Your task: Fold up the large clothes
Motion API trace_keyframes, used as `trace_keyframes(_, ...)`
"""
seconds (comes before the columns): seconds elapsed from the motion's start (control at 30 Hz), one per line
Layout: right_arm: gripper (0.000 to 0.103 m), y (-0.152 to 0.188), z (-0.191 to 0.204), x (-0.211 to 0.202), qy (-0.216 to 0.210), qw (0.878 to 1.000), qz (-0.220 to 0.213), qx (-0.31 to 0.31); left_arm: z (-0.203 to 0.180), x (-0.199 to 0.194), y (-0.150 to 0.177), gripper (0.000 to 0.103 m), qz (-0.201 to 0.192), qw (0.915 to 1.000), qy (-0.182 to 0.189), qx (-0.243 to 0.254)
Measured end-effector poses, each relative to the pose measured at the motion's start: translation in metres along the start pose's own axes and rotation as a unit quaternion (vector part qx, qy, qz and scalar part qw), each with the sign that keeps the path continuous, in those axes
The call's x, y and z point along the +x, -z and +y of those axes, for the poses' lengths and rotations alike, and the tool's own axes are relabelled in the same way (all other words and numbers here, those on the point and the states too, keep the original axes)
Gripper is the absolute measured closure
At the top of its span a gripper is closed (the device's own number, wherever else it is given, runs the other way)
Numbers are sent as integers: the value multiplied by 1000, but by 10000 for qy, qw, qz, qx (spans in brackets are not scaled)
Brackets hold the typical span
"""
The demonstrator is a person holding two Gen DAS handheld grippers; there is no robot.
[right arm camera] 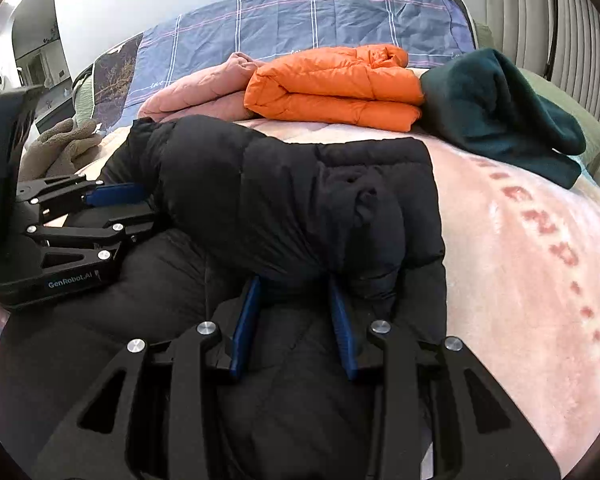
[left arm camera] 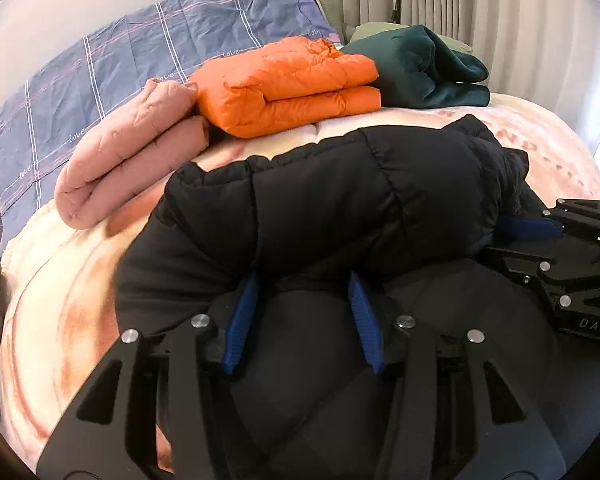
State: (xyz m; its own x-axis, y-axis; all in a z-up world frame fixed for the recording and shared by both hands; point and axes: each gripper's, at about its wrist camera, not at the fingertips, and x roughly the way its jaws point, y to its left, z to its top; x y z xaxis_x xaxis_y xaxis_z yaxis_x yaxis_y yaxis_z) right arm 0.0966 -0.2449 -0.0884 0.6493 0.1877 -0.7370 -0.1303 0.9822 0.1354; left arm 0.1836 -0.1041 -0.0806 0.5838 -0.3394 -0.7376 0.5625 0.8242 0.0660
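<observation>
A black puffer jacket lies on the pink blanket, its near part doubled over the rest. My left gripper has its blue pads apart with the folded edge of the jacket between them. My right gripper stands the same way at the jacket further right, pads apart around a bunched fold. Each gripper shows in the other's view: the right one at the right edge, the left one at the left edge. The fingertips are buried in the fabric.
At the back of the bed lie three folded garments: a pink one, an orange puffer and a dark green one. A blue checked sheet covers the pillows. Curtains hang at the right. A beige fleece lies at the left.
</observation>
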Motion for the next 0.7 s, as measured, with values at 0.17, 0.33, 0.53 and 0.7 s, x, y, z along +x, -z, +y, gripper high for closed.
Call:
trace_keyframes(0.17,68,3,8,-4,135,9998,-14,-129,-9,-2,0,54,-46,9994,-277,225)
trace_keyframes(0.33,68,3,5,-4,76,9999,-47,-97,-9,-17,-4,57,-179,9994,-297,95)
trace_keyframes(0.53,67,4,0,-9,-108,9999,-122,35,-30,-67,-27,52,-738,9947,714,1)
trace_keyframes(0.7,65,6,0,-21,-75,9999,-108,40,-40,-4,-8,47,71,9995,215,232)
